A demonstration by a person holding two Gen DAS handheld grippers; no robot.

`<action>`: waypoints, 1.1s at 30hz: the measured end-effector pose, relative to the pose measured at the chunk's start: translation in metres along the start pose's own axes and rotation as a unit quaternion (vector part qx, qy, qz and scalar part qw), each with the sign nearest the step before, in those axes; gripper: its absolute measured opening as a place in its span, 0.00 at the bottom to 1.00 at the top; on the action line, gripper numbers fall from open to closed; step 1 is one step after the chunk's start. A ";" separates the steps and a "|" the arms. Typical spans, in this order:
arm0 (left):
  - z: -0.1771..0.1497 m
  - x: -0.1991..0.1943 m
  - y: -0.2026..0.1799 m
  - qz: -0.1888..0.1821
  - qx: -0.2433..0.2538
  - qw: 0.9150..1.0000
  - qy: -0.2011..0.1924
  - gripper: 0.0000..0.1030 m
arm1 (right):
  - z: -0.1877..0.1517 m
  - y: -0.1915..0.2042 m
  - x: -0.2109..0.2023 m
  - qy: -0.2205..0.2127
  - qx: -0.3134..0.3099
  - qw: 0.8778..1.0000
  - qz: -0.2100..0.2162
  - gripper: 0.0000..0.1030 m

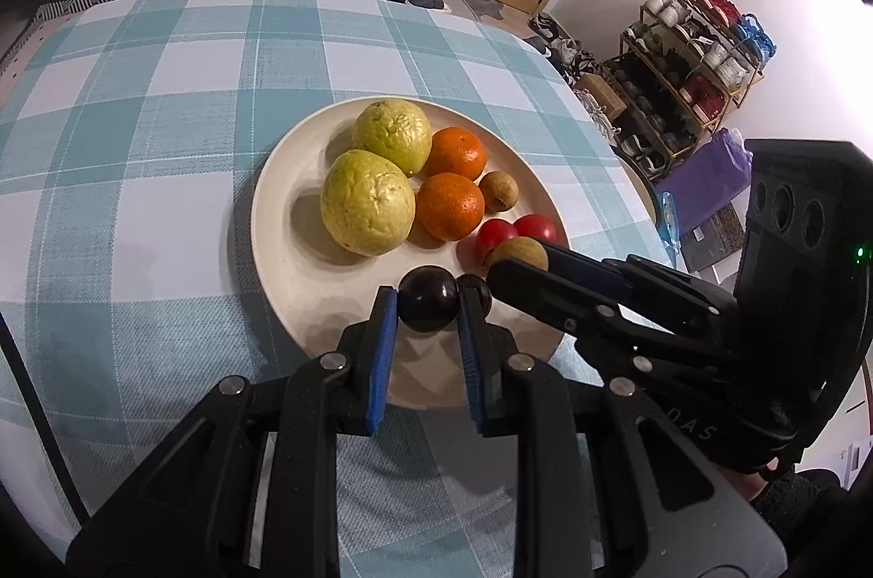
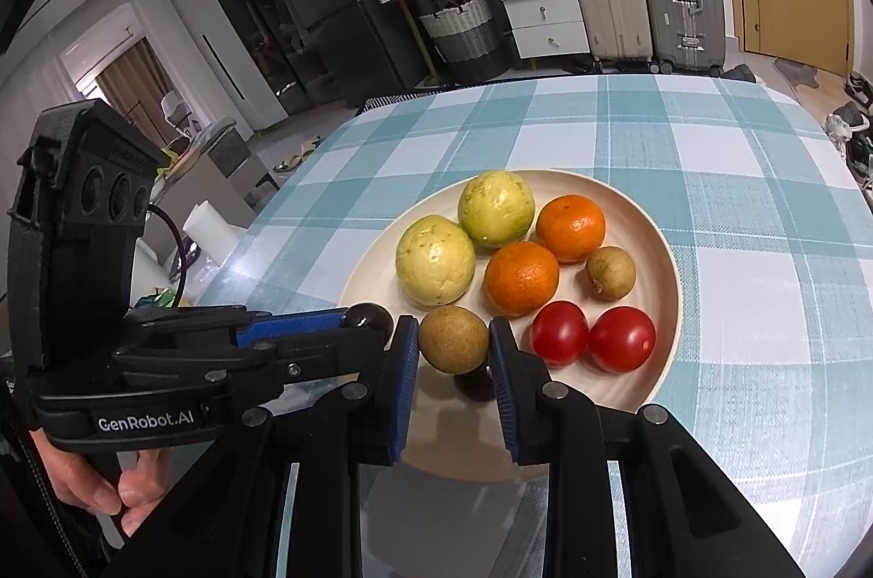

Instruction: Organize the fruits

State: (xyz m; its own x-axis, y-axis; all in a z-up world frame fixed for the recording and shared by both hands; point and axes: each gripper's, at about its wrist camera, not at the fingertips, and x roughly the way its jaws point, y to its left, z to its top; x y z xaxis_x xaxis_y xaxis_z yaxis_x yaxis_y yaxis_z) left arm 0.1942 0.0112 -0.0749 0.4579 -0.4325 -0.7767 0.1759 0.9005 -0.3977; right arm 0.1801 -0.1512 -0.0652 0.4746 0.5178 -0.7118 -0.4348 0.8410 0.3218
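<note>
On the checked tablecloth (image 1: 163, 87) my plate (image 1: 283, 207) crowds; left gripper (image 1: 428, 299) pinches a dark fruit (image 1: 428, 297), right gripper (image 2: 454, 340) a brown fruit (image 2: 454, 339). Both tongs nearly touch: they may collide, dropping either.

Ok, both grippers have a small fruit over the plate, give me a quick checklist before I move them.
1. Left gripper closed on the dark round fruit: ok.
2. Right gripper closed on the brown fruit: ok.
3. Both held fruits over the plate: ok.
4. Grippers clear of each other: not ok, tips nearly meet.
5. Second dark fruit beside the left fingers, touching or not: cannot tell.
</note>
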 end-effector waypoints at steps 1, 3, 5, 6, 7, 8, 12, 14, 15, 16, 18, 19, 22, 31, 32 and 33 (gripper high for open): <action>0.001 0.002 0.000 0.000 0.000 1.000 0.000 0.19 | 0.001 0.000 0.001 0.000 0.000 1.000 -0.001 0.26; 0.002 0.006 -0.001 0.000 0.000 1.000 0.003 0.19 | 0.002 -0.002 0.004 0.001 0.002 1.000 -0.002 0.26; 0.003 0.008 0.000 -0.001 -0.001 1.000 0.005 0.19 | 0.004 -0.003 0.007 0.002 0.007 1.000 -0.003 0.26; 0.004 0.009 0.001 -0.001 -0.001 1.000 0.006 0.19 | 0.005 -0.004 0.008 0.004 0.010 1.000 -0.004 0.26; 0.004 0.010 0.001 -0.001 -0.002 1.000 0.006 0.19 | 0.005 -0.005 0.010 0.005 0.011 1.000 -0.003 0.26; 0.005 0.010 0.001 -0.003 -0.002 1.000 0.006 0.19 | 0.005 -0.004 0.011 0.006 0.011 1.000 -0.002 0.26; 0.008 0.011 0.004 -0.007 -0.010 1.000 0.004 0.19 | 0.005 -0.005 0.012 0.007 0.010 1.000 -0.009 0.27; 0.009 0.012 0.005 -0.006 -0.012 1.000 0.004 0.19 | 0.005 -0.006 0.010 0.001 0.012 1.000 -0.009 0.32; 0.009 0.012 0.005 -0.006 -0.013 1.000 0.005 0.19 | 0.005 -0.006 0.009 -0.002 0.014 1.000 -0.009 0.36; 0.009 0.012 0.005 -0.006 -0.014 1.000 0.006 0.19 | 0.005 -0.007 0.007 -0.006 0.014 1.000 -0.009 0.37; 0.009 0.011 0.005 -0.004 -0.013 1.000 0.006 0.20 | 0.005 -0.008 0.003 -0.011 0.014 1.000 -0.012 0.38; 0.009 0.011 0.005 -0.006 -0.013 1.000 0.006 0.23 | 0.005 -0.008 0.001 -0.013 0.015 1.000 -0.013 0.38; 0.009 0.008 0.004 -0.005 -0.014 1.000 0.005 0.41 | 0.004 -0.011 -0.005 -0.019 0.021 0.999 -0.014 0.43; 0.004 -0.012 -0.002 0.003 -0.013 1.000 -0.012 0.43 | 0.004 -0.016 -0.026 -0.039 0.033 0.998 -0.023 0.47; 0.003 -0.015 -0.003 0.004 -0.012 1.000 -0.013 0.43 | 0.004 -0.016 -0.028 -0.042 0.033 0.998 -0.025 0.47; 0.002 -0.017 -0.004 0.005 -0.012 1.000 -0.015 0.43 | 0.004 -0.015 -0.031 -0.044 0.033 0.998 -0.025 0.47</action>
State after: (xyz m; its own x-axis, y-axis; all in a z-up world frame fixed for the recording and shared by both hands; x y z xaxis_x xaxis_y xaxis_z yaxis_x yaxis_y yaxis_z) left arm 0.1874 0.0156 -0.0590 0.4851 -0.4221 -0.7659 0.1512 0.9031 -0.4020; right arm 0.1748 -0.1791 -0.0459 0.5608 0.4835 -0.6722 -0.3591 0.8735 0.3287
